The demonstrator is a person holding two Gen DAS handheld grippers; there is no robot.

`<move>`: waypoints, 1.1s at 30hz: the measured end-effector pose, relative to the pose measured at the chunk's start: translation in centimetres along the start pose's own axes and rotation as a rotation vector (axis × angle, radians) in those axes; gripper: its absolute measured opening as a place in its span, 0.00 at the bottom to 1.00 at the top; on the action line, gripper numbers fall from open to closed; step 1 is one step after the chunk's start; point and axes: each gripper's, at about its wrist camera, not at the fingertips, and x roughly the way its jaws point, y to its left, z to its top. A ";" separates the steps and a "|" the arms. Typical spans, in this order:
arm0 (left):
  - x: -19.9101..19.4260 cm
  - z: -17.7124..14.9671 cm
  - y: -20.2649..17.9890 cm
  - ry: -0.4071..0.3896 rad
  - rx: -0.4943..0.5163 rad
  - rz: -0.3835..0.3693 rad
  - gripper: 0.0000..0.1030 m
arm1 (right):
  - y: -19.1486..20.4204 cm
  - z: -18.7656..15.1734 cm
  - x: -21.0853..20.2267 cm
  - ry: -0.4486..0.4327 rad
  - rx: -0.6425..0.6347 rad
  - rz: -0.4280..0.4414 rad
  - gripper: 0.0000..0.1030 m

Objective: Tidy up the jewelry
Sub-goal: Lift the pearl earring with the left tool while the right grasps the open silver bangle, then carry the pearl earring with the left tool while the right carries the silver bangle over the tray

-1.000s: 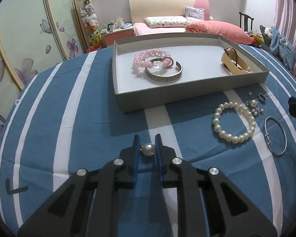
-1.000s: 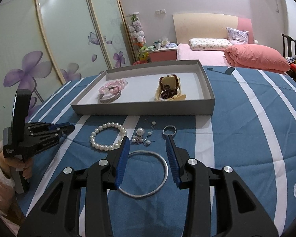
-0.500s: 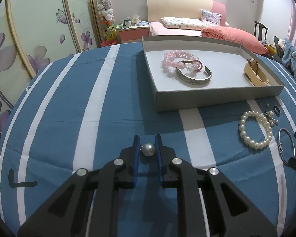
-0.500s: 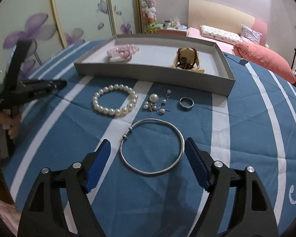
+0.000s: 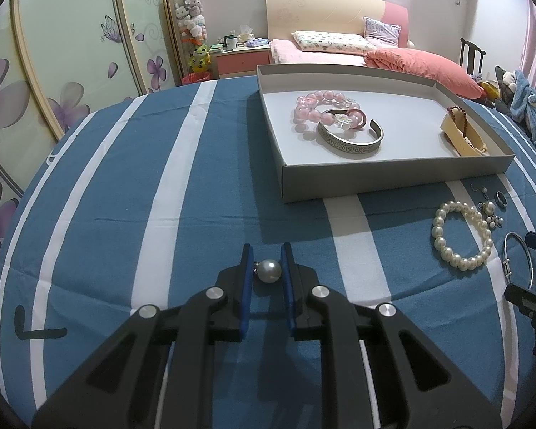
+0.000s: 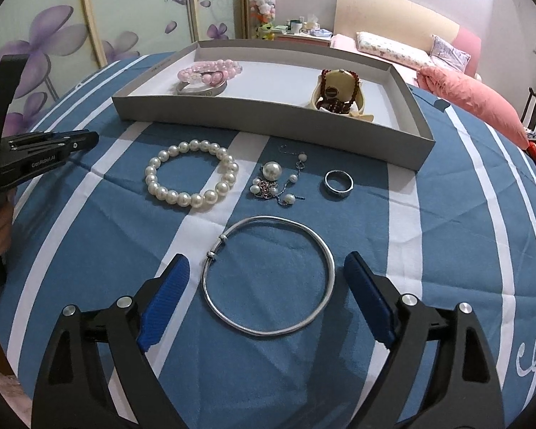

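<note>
My left gripper is shut on a single pearl bead, held above the blue striped cloth, left of the grey tray. My right gripper is wide open, its fingers either side of a thin silver bangle lying on the cloth. Beyond it lie a pearl bracelet, a cluster of small pearl earrings and a silver ring. The tray holds a pink bead bracelet, a silver cuff and a cream bangle with dark red beads.
The round table is covered by a blue cloth with white stripes. The left gripper also shows in the right wrist view at the left edge. A bed and wardrobe doors stand behind.
My right gripper opened wide and moved down and forward around the silver bangle. My left gripper drew back left from the tray, still holding the pearl.
</note>
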 end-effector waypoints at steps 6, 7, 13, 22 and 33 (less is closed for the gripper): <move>0.0 0.0 -0.1 0.000 0.000 -0.001 0.16 | -0.3 0.1 -0.3 0.032 -0.004 0.008 0.72; 0.0 0.0 -0.1 0.000 0.000 -0.001 0.16 | -0.4 0.0 -0.4 0.036 -0.004 0.005 0.72; 0.0 0.0 -0.1 -0.001 -0.003 -0.002 0.16 | -0.9 -1.0 -1.1 0.015 0.025 -0.007 0.71; -1.6 -0.6 -0.4 -0.057 -0.012 -0.017 0.16 | -1.5 -0.4 -3.1 -0.134 0.080 0.013 0.71; -5.7 -0.8 -2.6 -0.234 0.021 -0.011 0.16 | -2.3 0.6 -6.0 -0.363 0.145 0.013 0.72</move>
